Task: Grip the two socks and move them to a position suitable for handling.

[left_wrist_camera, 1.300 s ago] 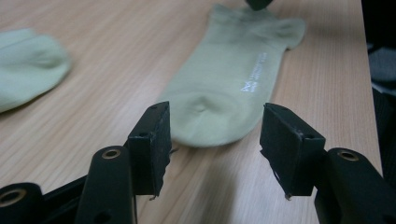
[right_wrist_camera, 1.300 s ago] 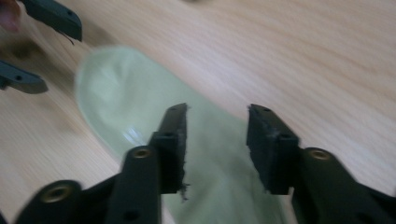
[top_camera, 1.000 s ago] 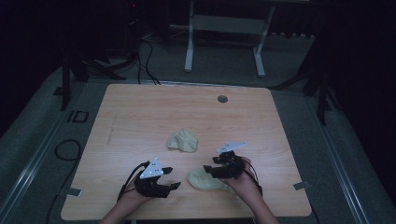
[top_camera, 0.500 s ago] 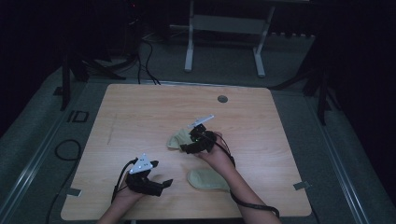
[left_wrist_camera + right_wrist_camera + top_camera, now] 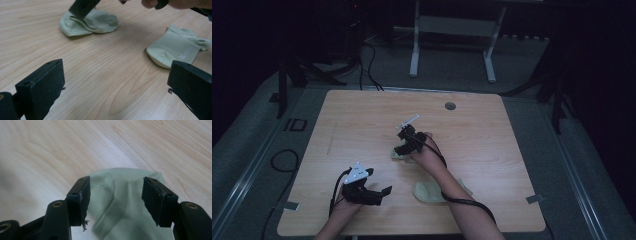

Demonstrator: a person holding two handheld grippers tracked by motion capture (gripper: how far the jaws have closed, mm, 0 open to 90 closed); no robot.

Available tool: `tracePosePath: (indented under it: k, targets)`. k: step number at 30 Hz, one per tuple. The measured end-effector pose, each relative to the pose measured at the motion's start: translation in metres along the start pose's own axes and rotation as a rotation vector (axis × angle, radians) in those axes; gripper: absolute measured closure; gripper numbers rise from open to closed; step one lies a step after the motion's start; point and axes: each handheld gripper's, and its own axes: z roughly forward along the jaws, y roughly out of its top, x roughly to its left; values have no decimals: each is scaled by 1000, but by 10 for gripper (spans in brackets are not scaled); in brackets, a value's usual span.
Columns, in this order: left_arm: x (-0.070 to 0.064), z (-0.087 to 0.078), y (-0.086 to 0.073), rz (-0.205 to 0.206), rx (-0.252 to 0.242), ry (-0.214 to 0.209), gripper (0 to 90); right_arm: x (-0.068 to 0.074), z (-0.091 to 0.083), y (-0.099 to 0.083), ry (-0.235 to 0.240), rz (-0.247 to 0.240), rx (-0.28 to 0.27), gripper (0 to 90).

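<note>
Since half a second ago the right gripper (image 5: 404, 148) has dropped lower over the farther sock (image 5: 401, 155), while the left gripper (image 5: 379, 192) has barely shifted near the table's (image 5: 362, 120) front edge. Going left to right, the left gripper rests low at the near left with its jaws spread wide and nothing between them; its own view looks across bare wood toward both socks. Next comes the farther sock (image 5: 87, 23), a crumpled pale green piece near the table's middle, with the right gripper (image 5: 113, 195) directly above it. In the right gripper view the jaws stand well apart, one on each side of the sock's (image 5: 125, 195) ribbed fold, not yet closed on the cloth. Farthest right and nearer the person lies the second sock (image 5: 427, 191), flat, partly under the right forearm, its long axis running roughly left to right in the high view. The right gripper is plainly the nearer tool to the crumpled sock, which sits just below and ahead of its jaws, so a short descent and a pinch seems the likely next move.
</note>
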Motion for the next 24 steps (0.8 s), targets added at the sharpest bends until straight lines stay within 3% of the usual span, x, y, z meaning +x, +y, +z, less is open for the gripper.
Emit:
tracePosePath:
  k: [6,11,18,24]
  targets:
    - [2,0,-1,-8,-9,9,10,3,22,-2,-45,8,59,424]
    - [2,1,-3,-14,-11,10,10,5,23,-2,-67,-1,48,459]
    - [0,4,-4,-10,4,-4,10,9,21,-1,-84,-14,63,788]
    - [2,4,-5,-12,6,-4,10,5,14,-4,-82,10,68,815]
